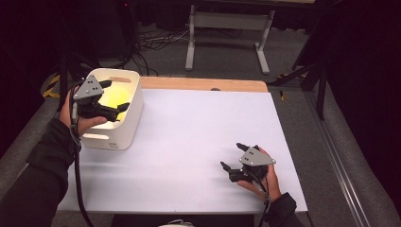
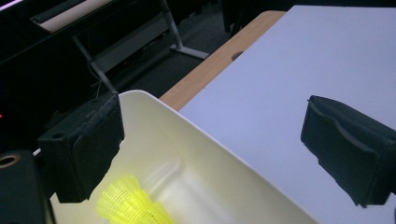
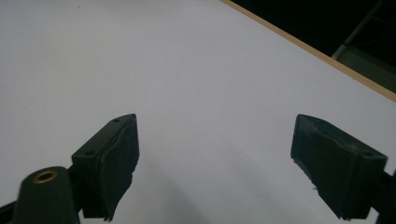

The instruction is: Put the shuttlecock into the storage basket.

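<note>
**Yellow shuttlecock lying in the bin, both grippers empty**

Yellow plastic is glowing from inside the white bin (image 1: 124, 124) at the table's left edge: a ribbed shuttlecock (image 2: 128, 205) is lying on the bin's floor, apart from the walls as far as I can tell. The left gripper (image 1: 116, 97) is hovering over the bin's opening with its jaws spread wide and nothing between them; in the left gripper view one jaw is hanging above the interior and the other past the rim, over the table. My guess is that the person is holding it there because the bin is the place where the shuttlecock belongs, or because a reach down for it is coming.

Moving across, the white table sheet (image 1: 198, 142) is lying bare through the middle, with a wooden strip (image 1: 203, 83) showing along the far edge. At the right, the right gripper (image 1: 232, 156) is resting low near the front corner, jaws also wide and holding nothing, seemingly parked out of the way.

Only the bin's tall walls are standing between the left jaws and the shuttlecock. A metal frame (image 1: 229, 28) and loose cables are sitting on the floor beyond.
</note>
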`<state>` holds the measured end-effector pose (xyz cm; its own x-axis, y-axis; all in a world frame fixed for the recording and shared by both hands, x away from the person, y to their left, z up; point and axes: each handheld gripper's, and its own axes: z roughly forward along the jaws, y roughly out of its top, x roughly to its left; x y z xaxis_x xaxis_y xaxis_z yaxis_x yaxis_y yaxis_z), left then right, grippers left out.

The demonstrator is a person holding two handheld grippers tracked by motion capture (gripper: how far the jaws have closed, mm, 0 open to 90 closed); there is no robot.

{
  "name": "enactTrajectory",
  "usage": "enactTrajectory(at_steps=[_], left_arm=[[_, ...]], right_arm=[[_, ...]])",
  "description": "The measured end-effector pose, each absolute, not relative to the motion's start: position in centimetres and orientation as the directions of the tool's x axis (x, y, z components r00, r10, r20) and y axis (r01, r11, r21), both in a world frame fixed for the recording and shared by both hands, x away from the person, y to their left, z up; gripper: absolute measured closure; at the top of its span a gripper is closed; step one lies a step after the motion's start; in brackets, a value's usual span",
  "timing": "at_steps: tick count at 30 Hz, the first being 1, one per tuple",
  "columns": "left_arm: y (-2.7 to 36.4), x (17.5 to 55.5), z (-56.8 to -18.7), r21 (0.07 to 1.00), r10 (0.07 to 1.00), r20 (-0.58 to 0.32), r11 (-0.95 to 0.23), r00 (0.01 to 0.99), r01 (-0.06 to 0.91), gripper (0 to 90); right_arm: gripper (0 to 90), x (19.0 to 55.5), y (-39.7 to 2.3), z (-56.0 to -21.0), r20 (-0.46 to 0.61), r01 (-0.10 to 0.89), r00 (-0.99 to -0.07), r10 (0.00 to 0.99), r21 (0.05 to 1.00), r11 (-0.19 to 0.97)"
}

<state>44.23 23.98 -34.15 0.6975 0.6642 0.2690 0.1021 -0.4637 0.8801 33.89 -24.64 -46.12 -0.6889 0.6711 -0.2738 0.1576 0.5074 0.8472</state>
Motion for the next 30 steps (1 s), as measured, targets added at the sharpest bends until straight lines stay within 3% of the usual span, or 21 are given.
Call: enactTrajectory(at_steps=[30], left_arm=[[21.7, 39.6, -35.3, 0.905, 0.595, 0.310, -0.423, 0.741, -0.038, 6.3]], right_arm=[[15.8, 33.4, -24.3, -45.8, -0.283, 0.139, -0.693, 0.663, 0.850, 0.508]])
